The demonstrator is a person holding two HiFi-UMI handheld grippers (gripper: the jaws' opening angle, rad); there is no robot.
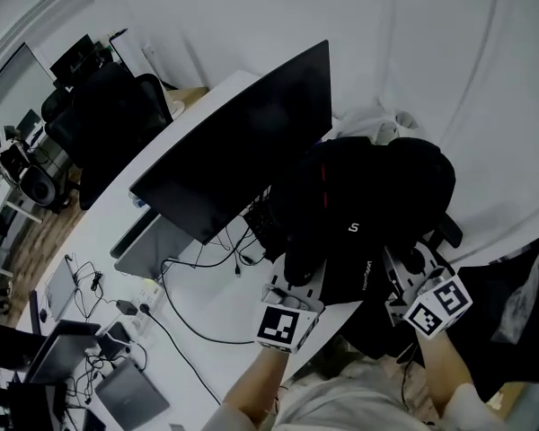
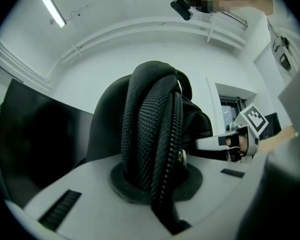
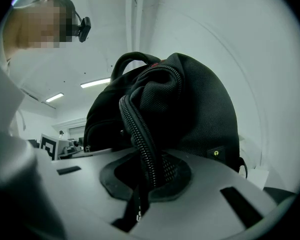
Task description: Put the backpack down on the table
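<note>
**Lowering the Backpack onto the Table**

You are holding the backpack (image 1: 368, 205) at 3 o'clock of the monitor (image 1: 242, 142), by the table's (image 1: 207, 317) end; whether it is touching the top cannot be told. The left gripper (image 2: 155, 184) is pinching a zippered fold, and the right gripper (image 3: 145, 179) is clamping the zipper seam. In my judgement, you should be lowering both hands level, releasing once the base is resting. The white logo (image 1: 352, 227) and yellow tag (image 3: 217, 153) are showing too small to read.
</note>
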